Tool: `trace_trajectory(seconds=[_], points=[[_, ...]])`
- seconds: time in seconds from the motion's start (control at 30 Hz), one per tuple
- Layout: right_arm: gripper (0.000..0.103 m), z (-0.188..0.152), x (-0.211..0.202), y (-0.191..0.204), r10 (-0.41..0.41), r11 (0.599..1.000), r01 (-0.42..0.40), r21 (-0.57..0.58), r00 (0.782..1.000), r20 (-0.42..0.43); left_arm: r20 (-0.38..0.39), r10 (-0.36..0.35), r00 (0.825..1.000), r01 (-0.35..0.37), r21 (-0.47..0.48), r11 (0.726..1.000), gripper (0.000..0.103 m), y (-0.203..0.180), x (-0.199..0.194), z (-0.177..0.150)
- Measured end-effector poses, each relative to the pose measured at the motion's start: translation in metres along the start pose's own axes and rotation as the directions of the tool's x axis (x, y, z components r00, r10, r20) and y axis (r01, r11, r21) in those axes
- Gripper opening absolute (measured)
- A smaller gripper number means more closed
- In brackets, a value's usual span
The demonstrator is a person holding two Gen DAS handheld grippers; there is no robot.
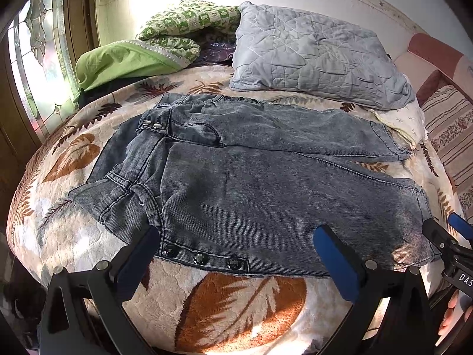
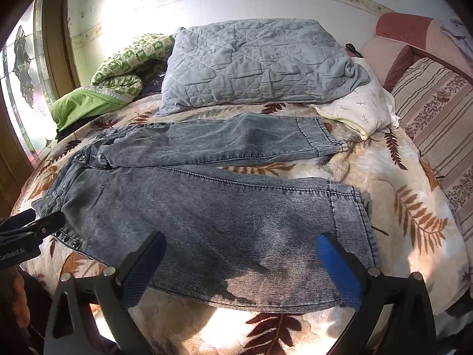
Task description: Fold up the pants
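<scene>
Grey-blue denim pants (image 1: 251, 183) lie spread flat on the bed, waist to the left, both legs running right; they also show in the right wrist view (image 2: 207, 204). My left gripper (image 1: 236, 254) is open and empty, hovering over the near edge of the pants by the row of dark snap buttons (image 1: 201, 258). My right gripper (image 2: 241, 259) is open and empty over the lower part of the near leg, close to its cuff (image 2: 351, 216). The right gripper shows at the right edge of the left wrist view (image 1: 446, 236); the left gripper shows at the left edge of the right wrist view (image 2: 32, 222).
The bed has a cream blanket with brown leaf print (image 1: 236, 304). A grey quilted pillow (image 1: 313, 56), a green bundle of bedding (image 1: 130, 59) and a white pillow (image 2: 357, 109) lie at the back. A striped pink headboard cushion (image 2: 434, 112) stands at the right. A window (image 1: 32, 59) is on the left.
</scene>
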State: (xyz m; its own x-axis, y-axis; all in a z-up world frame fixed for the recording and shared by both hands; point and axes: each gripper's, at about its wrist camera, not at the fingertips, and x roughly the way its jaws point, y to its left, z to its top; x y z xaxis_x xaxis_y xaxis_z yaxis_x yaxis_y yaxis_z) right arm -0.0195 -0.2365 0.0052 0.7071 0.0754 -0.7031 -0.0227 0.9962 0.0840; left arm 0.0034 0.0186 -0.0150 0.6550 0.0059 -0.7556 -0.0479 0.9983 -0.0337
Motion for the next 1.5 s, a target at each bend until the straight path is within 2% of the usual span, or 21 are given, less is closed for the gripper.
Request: trace_trajectory(seconds=[1.5], points=[[0.103, -0.0087, 0.0047, -0.0036, -0.004, 1.000, 0.005, 0.026, 1.000, -0.026, -0.036, -0.010, 0.999, 0.010, -0.002, 1.000, 0.103, -0.0006, 0.0075, -0.0071]])
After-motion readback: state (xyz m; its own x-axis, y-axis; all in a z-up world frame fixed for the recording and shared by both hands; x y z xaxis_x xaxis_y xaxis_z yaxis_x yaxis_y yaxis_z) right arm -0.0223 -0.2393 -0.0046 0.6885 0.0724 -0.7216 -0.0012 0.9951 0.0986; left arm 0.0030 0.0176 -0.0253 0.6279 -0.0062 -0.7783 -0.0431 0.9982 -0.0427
